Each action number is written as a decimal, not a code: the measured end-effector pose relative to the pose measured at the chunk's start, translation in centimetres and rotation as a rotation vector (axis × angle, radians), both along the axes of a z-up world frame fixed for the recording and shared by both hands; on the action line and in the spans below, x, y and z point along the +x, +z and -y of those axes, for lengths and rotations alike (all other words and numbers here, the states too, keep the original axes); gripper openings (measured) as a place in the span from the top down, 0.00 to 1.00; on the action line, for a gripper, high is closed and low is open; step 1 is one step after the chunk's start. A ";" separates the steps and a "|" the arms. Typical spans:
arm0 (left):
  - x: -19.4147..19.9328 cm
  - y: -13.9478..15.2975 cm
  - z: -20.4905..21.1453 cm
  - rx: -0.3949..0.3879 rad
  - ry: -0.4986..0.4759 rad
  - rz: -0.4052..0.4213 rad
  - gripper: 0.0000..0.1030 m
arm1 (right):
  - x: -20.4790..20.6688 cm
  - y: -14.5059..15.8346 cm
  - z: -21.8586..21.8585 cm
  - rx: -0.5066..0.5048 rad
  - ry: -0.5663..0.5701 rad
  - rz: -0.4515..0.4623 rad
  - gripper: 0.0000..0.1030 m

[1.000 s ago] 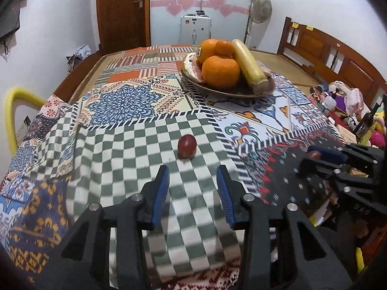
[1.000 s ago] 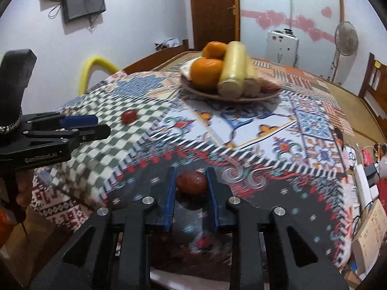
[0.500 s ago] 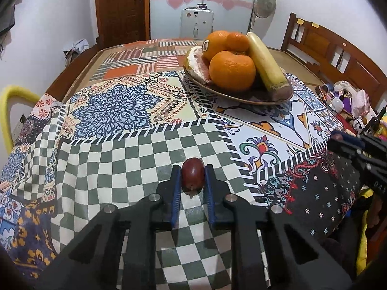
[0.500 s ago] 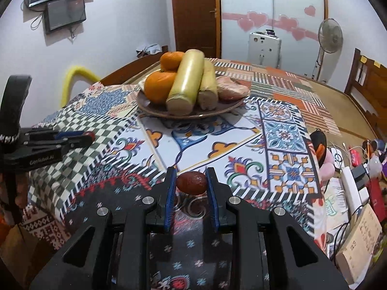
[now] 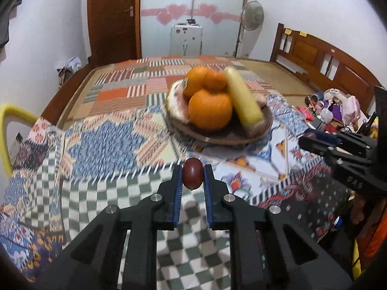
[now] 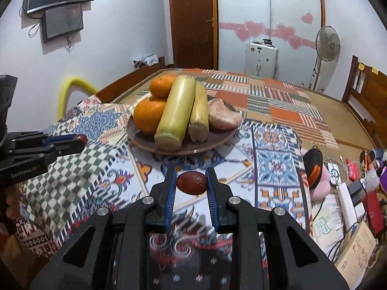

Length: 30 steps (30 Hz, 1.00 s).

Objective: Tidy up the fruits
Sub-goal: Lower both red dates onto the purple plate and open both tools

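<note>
My left gripper (image 5: 192, 177) is shut on a small dark red fruit (image 5: 192, 176) and holds it above the patchwork cloth, short of the brown fruit plate (image 5: 217, 137). My right gripper (image 6: 191, 183) is shut on a second dark red fruit (image 6: 191, 183), also raised in front of the plate (image 6: 145, 142). The plate holds oranges (image 5: 210, 112), two pale yellow stalks (image 6: 176, 111) and a pinkish piece (image 6: 223, 118). The right gripper shows at the right of the left wrist view (image 5: 314, 140). The left gripper shows at the left of the right wrist view (image 6: 77, 142).
The patchwork cloth (image 5: 108, 145) covers a wooden bed or table. A yellow chair back (image 5: 9, 113) stands at the left. Clutter of bottles, cables and boxes (image 6: 350, 181) lies off the right edge. A fan (image 6: 326, 41) and a silver suitcase (image 6: 261, 58) stand by the far wall.
The left gripper closed on the red fruit on the checked cloth and lifted it towards the plate. The right gripper carried its fruit up and closer to the plate.
</note>
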<state>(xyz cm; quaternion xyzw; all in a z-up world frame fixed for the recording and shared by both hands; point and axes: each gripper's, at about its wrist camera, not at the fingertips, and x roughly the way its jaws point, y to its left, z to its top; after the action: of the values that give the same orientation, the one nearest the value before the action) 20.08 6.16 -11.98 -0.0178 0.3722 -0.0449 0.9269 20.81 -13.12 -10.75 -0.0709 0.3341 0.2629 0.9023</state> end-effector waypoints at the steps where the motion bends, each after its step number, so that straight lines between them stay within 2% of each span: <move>1: 0.2 0.2 0.2 -0.001 -0.004 0.005 0.84 | 0.4 0.2 -0.1 -0.001 -0.002 0.007 0.78; 9: 3.4 0.4 2.2 -0.017 -0.056 0.013 0.84 | 3.3 0.8 -1.0 -0.010 -0.005 0.028 0.78; 18: 6.4 -1.4 4.0 -0.018 -0.088 -0.017 0.84 | 6.2 -0.5 -2.2 -0.004 0.013 -0.035 0.78; 25: 7.0 -1.7 4.3 0.005 -0.077 -0.002 0.84 | 7.0 -1.1 -2.4 0.000 0.028 -0.078 0.78; 30: 7.2 -2.2 4.9 0.011 -0.085 -0.010 0.83 | 7.2 -1.1 -2.4 -0.015 0.007 -0.064 0.65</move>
<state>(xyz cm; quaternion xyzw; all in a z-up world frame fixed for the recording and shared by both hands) 27.30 1.30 -14.16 0.0028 0.3773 -0.0823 0.9224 28.02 -10.68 -11.86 -0.0703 0.3646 0.2657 0.8897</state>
